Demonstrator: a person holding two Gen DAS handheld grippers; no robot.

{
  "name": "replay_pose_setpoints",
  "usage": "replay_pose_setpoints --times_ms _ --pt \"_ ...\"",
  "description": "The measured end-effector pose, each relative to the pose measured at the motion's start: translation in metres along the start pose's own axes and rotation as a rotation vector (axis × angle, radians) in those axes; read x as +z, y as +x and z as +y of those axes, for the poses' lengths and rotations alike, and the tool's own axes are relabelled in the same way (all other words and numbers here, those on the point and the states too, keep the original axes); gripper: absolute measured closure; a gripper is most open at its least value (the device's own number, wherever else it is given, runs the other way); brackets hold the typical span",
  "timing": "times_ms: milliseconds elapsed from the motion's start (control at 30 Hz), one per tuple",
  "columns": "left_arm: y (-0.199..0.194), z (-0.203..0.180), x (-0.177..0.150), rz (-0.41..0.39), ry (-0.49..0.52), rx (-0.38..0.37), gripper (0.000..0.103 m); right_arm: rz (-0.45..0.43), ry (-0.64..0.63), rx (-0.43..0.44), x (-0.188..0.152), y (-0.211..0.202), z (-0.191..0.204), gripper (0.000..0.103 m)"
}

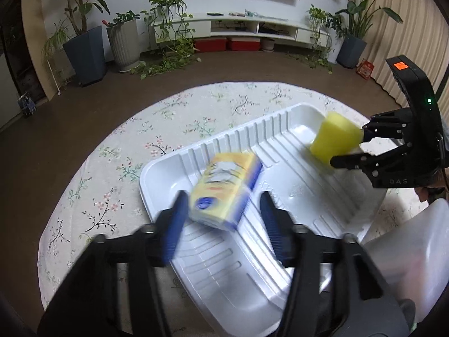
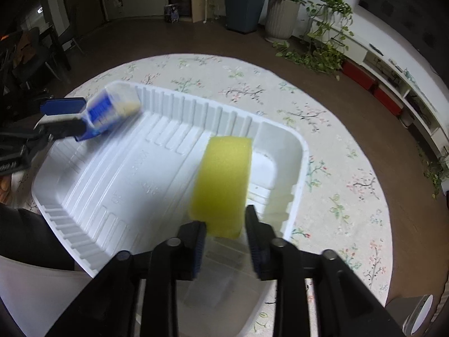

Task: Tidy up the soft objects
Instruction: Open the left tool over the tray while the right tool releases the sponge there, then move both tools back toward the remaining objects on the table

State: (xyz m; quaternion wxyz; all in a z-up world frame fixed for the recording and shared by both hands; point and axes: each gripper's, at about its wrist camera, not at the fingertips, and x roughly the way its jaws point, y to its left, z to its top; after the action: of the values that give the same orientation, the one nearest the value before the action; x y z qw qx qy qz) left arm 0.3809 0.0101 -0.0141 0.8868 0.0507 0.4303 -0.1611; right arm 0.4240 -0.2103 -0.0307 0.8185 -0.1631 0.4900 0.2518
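Observation:
A white ribbed plastic tray [image 1: 283, 140] lies on a round flower-patterned table; it also shows in the right wrist view [image 2: 179, 104]. My left gripper [image 1: 221, 207] is open, its jaws standing wide; a yellow and blue tissue pack [image 1: 224, 191] sits blurred between them over the tray's left part, also seen in the right wrist view [image 2: 106, 109]. My right gripper [image 2: 226, 224] is open around the near end of a yellow sponge [image 2: 221, 185], which hangs over the tray's right end. It also shows in the left wrist view [image 1: 335, 140].
A translucent white plastic bin [image 1: 409, 255] stands at the table's near edge next to the tray. Potted plants [image 1: 84, 42], a white TV console [image 1: 238, 25] and red boxes [image 1: 227, 44] stand on the brown floor beyond the table.

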Motion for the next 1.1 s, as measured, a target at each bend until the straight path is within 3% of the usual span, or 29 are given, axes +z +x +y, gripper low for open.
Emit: replay_pose_setpoints --times_ms 33,100,267,633,900,1100 --pt "-0.005 0.0 0.0 -0.01 -0.006 -0.01 0.042 -0.017 0.01 0.003 0.0 -0.005 -0.002 0.047" --pt "-0.014 0.002 0.001 -0.03 -0.009 -0.022 0.03 -0.042 0.014 0.004 0.0 -0.015 -0.003 0.045" --pt "-0.036 0.007 -0.002 -0.057 -0.02 -0.011 0.03 -0.103 0.038 -0.008 -0.006 -0.049 -0.007 0.042" --pt "-0.081 0.011 -0.024 -0.09 -0.059 0.005 0.03 -0.124 0.101 -0.037 -0.036 -0.088 -0.011 0.042" --pt "-0.143 0.002 -0.088 -0.14 -0.11 -0.014 0.026 -0.239 0.22 -0.014 -0.102 -0.158 0.001 0.04" --pt "-0.181 -0.032 -0.154 -0.142 -0.1 -0.052 0.022 -0.333 0.261 0.025 -0.179 -0.199 0.067 0.031"
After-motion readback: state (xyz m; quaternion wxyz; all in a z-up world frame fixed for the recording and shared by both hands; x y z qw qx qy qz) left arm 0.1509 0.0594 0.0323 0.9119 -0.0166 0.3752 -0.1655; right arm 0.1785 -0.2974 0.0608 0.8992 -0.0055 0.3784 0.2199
